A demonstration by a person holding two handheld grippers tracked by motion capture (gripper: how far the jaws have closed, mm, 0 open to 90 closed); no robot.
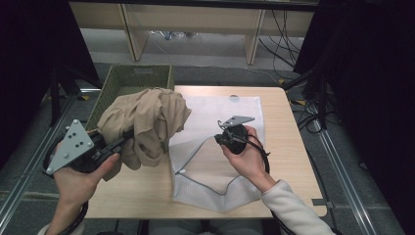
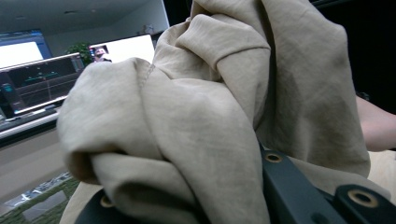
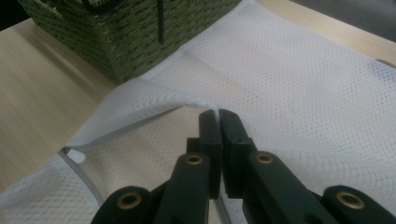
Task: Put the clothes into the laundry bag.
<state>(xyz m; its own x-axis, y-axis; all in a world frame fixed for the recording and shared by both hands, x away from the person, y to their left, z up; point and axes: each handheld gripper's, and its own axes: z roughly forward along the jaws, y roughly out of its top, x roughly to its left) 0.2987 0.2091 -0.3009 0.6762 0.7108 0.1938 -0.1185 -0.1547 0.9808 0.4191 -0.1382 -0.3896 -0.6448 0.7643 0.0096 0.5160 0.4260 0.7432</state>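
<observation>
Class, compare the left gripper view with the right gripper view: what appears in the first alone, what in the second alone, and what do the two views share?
In the left gripper view alone: the bunched beige cloth draped over the jaws, with lit screens behind. In the right gripper view alone: the white mesh bag, its edge pinched between the shut jaws, beside the green woven basket. Shared: black jaws rising from the bottom and a patch of the wooden table.

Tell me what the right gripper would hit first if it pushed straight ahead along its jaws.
The right gripper already pinches the white mesh bag's lifted edge; beyond that, probably the green woven basket, though depth is unclear.
</observation>
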